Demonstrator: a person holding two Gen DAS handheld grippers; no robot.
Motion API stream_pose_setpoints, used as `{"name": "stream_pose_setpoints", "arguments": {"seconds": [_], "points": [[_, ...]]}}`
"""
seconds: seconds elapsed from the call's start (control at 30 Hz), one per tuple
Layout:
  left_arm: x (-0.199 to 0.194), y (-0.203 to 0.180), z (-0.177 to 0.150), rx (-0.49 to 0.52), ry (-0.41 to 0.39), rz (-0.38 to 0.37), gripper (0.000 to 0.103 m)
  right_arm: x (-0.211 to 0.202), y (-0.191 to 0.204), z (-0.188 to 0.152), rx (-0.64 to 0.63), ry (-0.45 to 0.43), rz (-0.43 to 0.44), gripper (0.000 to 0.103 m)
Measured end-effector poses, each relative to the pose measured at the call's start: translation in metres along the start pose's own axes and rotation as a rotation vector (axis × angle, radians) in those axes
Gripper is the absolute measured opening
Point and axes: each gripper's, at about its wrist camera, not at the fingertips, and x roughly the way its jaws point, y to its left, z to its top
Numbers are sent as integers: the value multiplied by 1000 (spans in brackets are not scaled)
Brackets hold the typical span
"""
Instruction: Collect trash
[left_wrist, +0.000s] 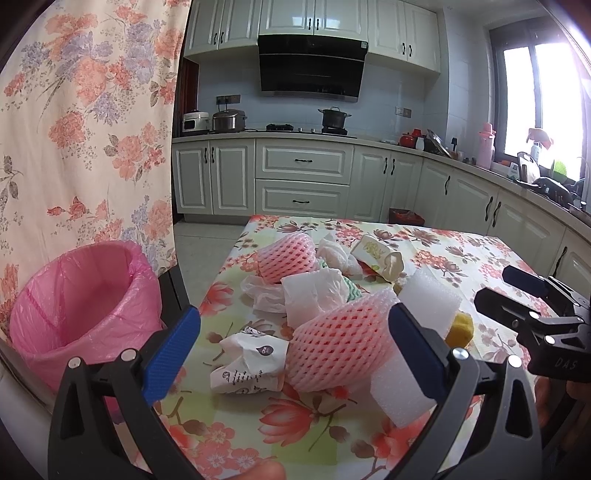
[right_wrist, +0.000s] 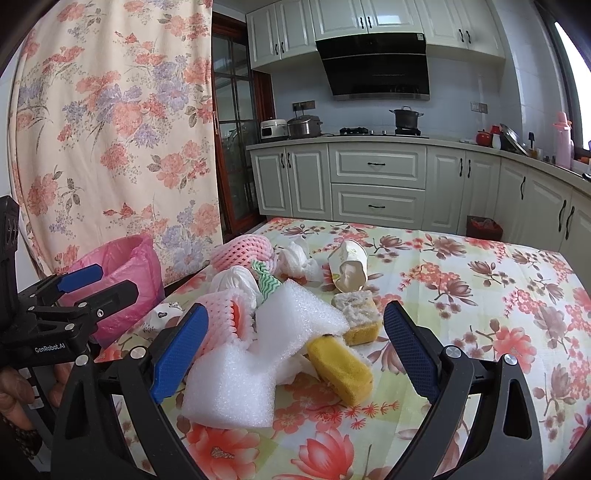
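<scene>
left tool (left_wrist: 295, 354): gaping, apparently empty | right tool (right_wrist: 295, 349): gaping

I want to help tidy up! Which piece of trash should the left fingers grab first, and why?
Probably close the left gripper on the near pink foam net. Its open fingers already sit on either side of that net, nothing is held yet, and the pink-lined bin waits just to the left of the table, so it is a short carry.

I see a floral curtain (left_wrist: 88, 122) hanging at far left. On the counter's (left_wrist: 295, 136) left end sit a rice cooker (left_wrist: 195, 122) and pressure cooker (left_wrist: 228, 120); a black pot (left_wrist: 334, 116) stands on the stove under the range hood (left_wrist: 312, 66). A pink thermos (left_wrist: 487, 146) stands by the window (left_wrist: 535, 99).
</scene>
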Motion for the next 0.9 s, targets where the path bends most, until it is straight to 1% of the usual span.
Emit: {"name": "stream_pose_setpoints", "arguments": {"seconds": [0.9], "points": [[-1, 3, -2, -6, -2, 9, 99, 3, 0, -3, 7, 7, 2, 90]]}}
